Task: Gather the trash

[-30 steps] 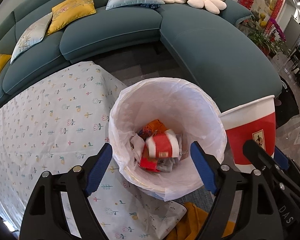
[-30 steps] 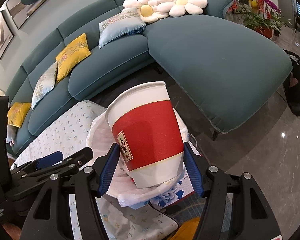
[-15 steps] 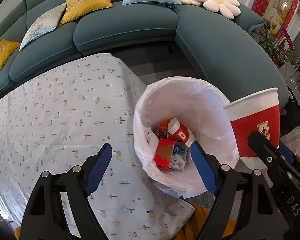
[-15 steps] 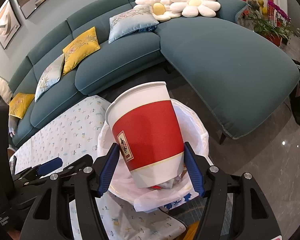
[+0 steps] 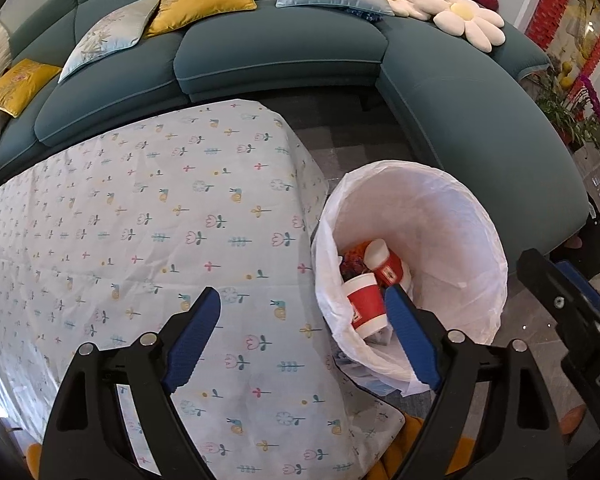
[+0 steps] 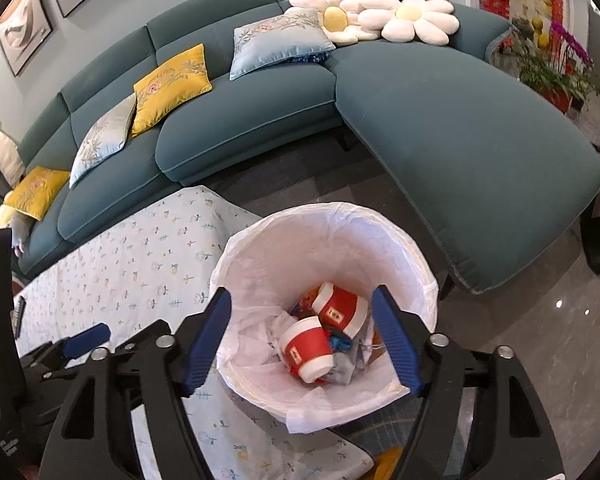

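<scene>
A trash bin with a white liner (image 6: 260, 264) stands on the floor beside the table; it also shows in the left wrist view (image 5: 452, 208). Inside lie two red-and-white paper cups, one nearer (image 6: 306, 350) and one behind it (image 6: 342, 310), on other wrappers; both show in the left wrist view, nearer (image 5: 366, 308) and behind (image 5: 384, 262). My right gripper (image 6: 302, 342) is open and empty, above the bin. My left gripper (image 5: 302, 338) is open and empty, over the table's edge next to the bin.
A table with a floral cloth (image 5: 140, 220) lies left of the bin. A teal sectional sofa (image 6: 460, 128) with yellow and pale blue cushions curves behind. Potted plants (image 6: 556, 64) stand far right. Glossy floor (image 6: 560, 340) lies right of the bin.
My right gripper opened and let go of the red cup, which now lies in the bin. My left gripper has shifted left, over the table.
</scene>
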Motion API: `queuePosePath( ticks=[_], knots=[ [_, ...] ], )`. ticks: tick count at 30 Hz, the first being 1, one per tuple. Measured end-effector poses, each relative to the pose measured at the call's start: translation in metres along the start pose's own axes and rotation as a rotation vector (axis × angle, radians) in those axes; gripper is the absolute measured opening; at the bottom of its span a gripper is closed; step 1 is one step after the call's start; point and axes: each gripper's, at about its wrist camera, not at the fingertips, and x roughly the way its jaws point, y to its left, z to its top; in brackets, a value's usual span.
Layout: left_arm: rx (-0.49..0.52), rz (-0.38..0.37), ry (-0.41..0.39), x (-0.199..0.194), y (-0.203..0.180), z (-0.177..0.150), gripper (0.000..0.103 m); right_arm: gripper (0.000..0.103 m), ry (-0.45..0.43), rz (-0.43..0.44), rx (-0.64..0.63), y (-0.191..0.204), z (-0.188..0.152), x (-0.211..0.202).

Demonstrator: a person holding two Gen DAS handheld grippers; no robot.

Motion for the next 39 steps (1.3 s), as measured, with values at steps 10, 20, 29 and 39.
queuePosePath(
  ticks=[10, 20, 29, 39],
  knots=[
    [-0.005, 0.013, -0.010, -0.006, 0.008, -0.010, 0.084, 0.077, 0.003, -0.047, -0.041, -0.007, -0.002, -0.020],
    [0.017, 0.046, -0.032, -0.020, 0.007, -0.025, 0.087, 0.083, 0.009, -0.051, -0.098, 0.000, -0.017, -0.033],
    [0.045, 0.069, -0.043, -0.030, 0.004, -0.042, 0.087, 0.084, 0.015, -0.078, -0.121, 0.000, -0.026, -0.044],
    [0.045, 0.066, -0.040, -0.032, -0.003, -0.055, 0.089, 0.089, 0.027, -0.080, -0.166, -0.003, -0.036, -0.051]
  ],
)
